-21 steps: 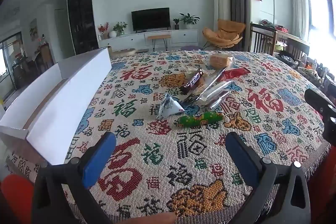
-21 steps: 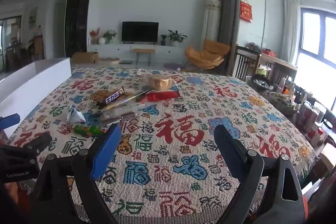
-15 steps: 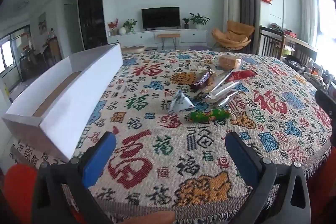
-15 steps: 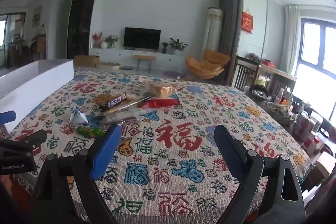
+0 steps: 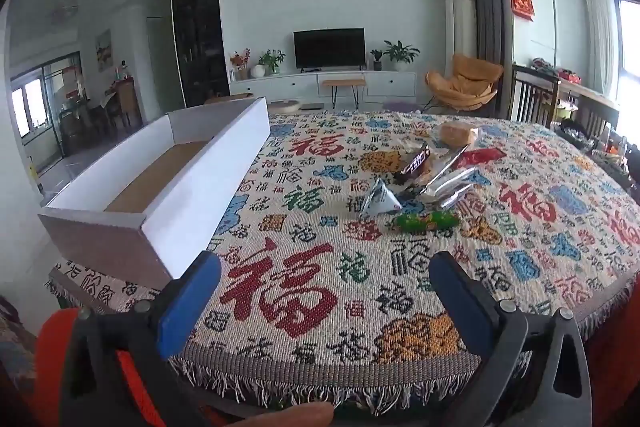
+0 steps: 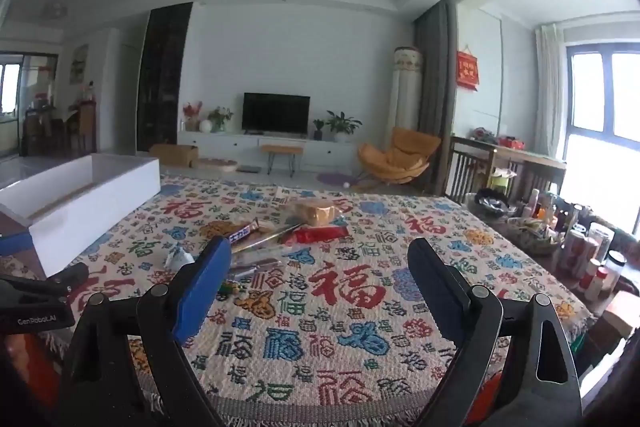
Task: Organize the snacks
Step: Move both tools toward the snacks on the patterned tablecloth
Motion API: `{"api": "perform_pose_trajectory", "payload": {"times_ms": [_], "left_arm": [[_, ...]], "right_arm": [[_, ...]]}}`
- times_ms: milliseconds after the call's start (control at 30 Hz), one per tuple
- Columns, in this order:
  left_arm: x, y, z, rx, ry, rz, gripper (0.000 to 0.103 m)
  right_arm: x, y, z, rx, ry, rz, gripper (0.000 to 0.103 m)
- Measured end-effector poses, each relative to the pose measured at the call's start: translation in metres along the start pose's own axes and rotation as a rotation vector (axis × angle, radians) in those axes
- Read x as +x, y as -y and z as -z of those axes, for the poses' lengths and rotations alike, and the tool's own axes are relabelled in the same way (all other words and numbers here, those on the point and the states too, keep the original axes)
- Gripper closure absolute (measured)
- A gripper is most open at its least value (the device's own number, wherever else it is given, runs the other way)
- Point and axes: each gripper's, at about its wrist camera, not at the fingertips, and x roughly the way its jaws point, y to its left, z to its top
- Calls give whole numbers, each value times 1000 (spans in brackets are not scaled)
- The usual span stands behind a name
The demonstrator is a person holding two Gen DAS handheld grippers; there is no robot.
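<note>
A heap of snacks lies mid-table on the patterned cloth: a green packet [image 5: 425, 221], a white triangular pack [image 5: 378, 202], silver wrappers [image 5: 450, 181], a dark chocolate bar [image 5: 416, 163], a red packet [image 5: 480, 157] and wrapped bread [image 5: 454, 133]. A long white box [image 5: 172, 183] with a brown floor stands at the left. My left gripper [image 5: 324, 281] hangs open over the table's near edge, short of the snacks. My right gripper [image 6: 318, 263] is open too, nothing between its fingers; the bread [image 6: 316, 213], red packet [image 6: 318, 235] and chocolate bar [image 6: 242, 235] lie beyond it.
The round table [image 5: 360, 375] ends in a fringed edge just under both grippers. Bottles, cans and a basket [image 6: 576, 247] crowd a side surface at the right. The left gripper's body [image 6: 36, 301] shows at the right wrist view's left edge. A living room lies behind.
Both grippers have pulled back and tilted up from the table, so the snacks look farther away and the near fringed edge has come into view. Both stay open.
</note>
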Motion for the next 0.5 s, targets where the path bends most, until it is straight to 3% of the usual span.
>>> {"api": "perform_pose_trajectory", "payload": {"times_ms": [333, 500], "left_arm": [[31, 19, 9, 38, -104, -27, 0], [58, 28, 5, 67, -143, -5, 0]], "right_arm": [[25, 9, 24, 12, -43, -41, 11], [58, 19, 42, 38, -169, 12, 11]]}}
